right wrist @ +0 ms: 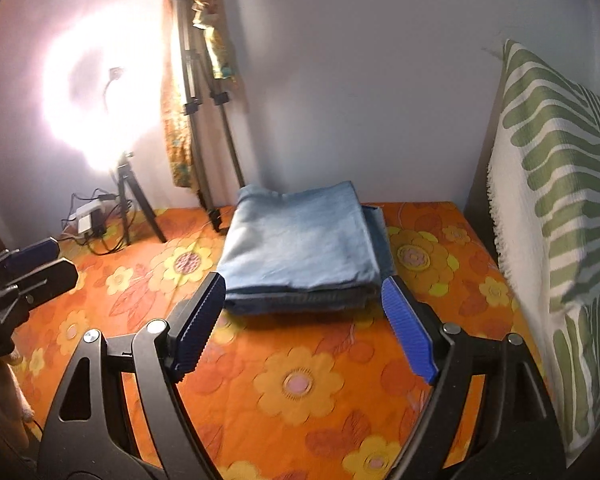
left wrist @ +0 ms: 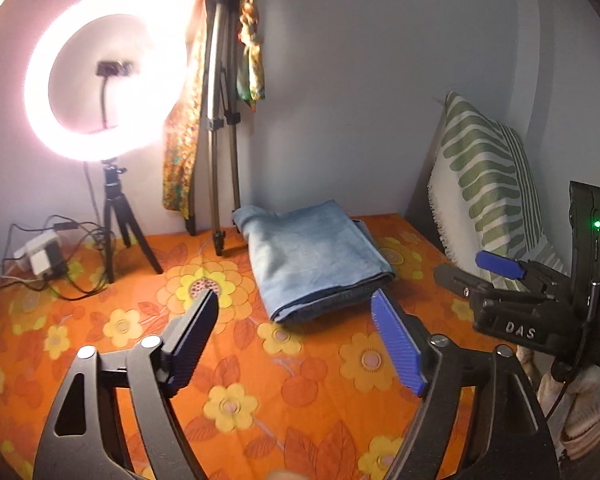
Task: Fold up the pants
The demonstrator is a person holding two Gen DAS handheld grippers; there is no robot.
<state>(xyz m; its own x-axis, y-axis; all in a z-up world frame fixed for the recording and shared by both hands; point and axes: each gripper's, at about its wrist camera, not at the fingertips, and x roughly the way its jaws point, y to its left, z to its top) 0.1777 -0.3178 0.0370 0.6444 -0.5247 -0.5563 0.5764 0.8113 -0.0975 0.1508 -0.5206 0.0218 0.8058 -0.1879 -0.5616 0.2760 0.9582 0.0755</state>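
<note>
The light blue denim pants (left wrist: 316,260) lie folded into a flat rectangular stack on the orange flowered bedspread (left wrist: 260,380), also in the right wrist view (right wrist: 300,248). My left gripper (left wrist: 294,300) is open and empty, just short of the stack's near edge. My right gripper (right wrist: 304,284) is open and empty, its fingertips on either side of the stack's near edge, slightly above the bedspread (right wrist: 300,380). The right gripper's body shows at the right of the left wrist view (left wrist: 540,292); the left gripper's fingers (right wrist: 32,268) show at the left of the right wrist view.
A lit ring light (left wrist: 104,80) on a small tripod and a tall tripod (left wrist: 220,120) draped with patterned cloth stand at the back by the wall. Chargers and cables (left wrist: 44,256) lie back left. A green-striped pillow (right wrist: 560,200) leans at the right.
</note>
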